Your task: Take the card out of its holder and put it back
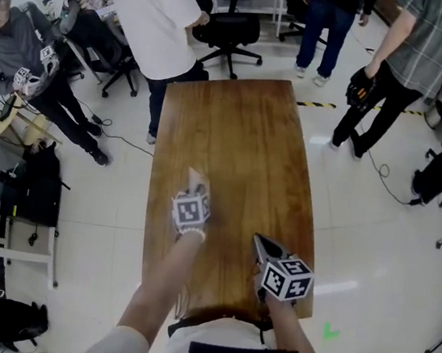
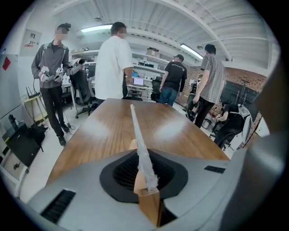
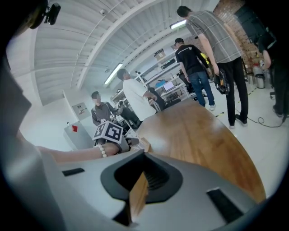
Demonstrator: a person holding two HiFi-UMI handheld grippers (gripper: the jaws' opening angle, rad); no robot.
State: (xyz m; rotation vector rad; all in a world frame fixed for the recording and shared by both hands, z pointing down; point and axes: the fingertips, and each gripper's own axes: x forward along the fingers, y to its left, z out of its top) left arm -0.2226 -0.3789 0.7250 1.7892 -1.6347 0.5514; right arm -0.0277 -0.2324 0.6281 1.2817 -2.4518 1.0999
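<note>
Left gripper is clamped on a thin translucent holder, held on edge and pointing down the length of the wooden table toward its far end. It hangs over the left half of the table, nearer the person's end; seen edge-on, so I can't tell whether the card is inside or whether it touches the wood. Right gripper has its jaws together with nothing between them, and sits by the table's near right corner, just right of the left gripper and apart from the holder.
</note>
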